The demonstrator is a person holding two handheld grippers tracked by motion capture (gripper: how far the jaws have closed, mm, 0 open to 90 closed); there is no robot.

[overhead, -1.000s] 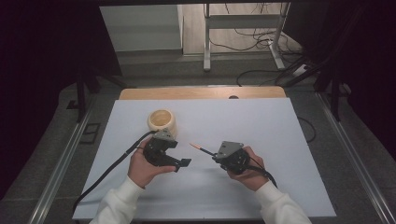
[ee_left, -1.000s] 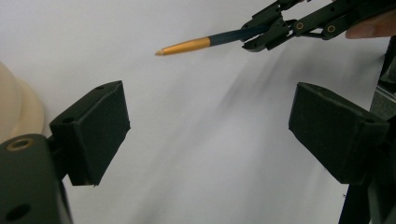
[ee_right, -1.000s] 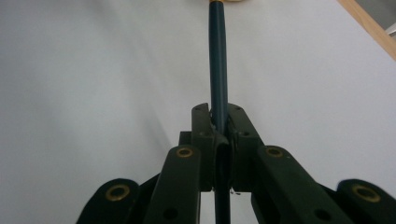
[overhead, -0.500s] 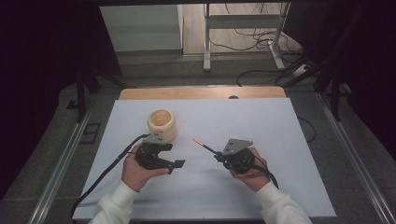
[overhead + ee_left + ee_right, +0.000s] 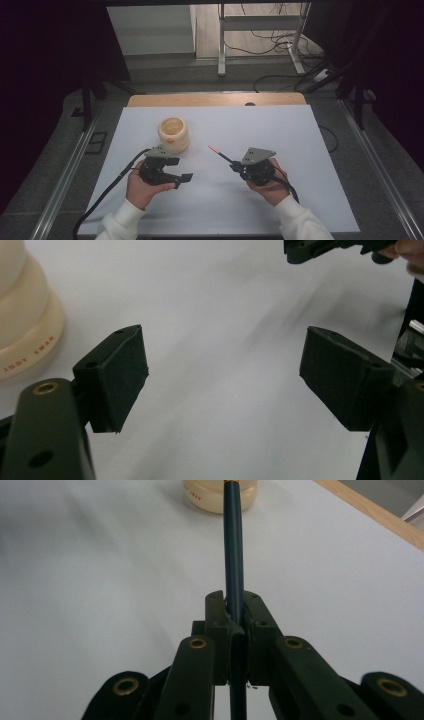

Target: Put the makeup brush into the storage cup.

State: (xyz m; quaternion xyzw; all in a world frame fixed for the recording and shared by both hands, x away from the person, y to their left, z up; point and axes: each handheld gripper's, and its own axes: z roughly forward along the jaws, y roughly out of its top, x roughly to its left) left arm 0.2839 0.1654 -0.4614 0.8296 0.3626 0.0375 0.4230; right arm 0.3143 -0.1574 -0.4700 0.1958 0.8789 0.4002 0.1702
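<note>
A cream pot [image 5: 173, 134] stands on the white table top [image 5: 300, 150], left of the middle. My left gripper [image 5: 181, 169] lies just in front of it, pointing right. In the left gripper view this gripper [image 5: 225, 355] is open; its jaws have just been closing a little with nothing between them, and the pot [image 5: 25, 325] sits at the left. My right gripper [image 5: 234, 164] is shut on a dark pencil [image 5: 220, 153] whose orange end points toward the pot. The right gripper view shows the jaws [image 5: 234, 605] clamped on the pencil [image 5: 233, 540], with the pot [image 5: 220, 495] beyond.
A wooden strip [image 5: 215, 100] runs along the table's back edge. Metal rails [image 5: 75, 165] flank the table on both sides. A black cable [image 5: 107, 190] trails from my left gripper to the near left corner. The right gripper [image 5: 325, 247] shows at the top of the left gripper view.
My left hand has drawn its gripper to the left and a little nearer to the table's front edge. The right hand with the pencil has hardly shifted.
</note>
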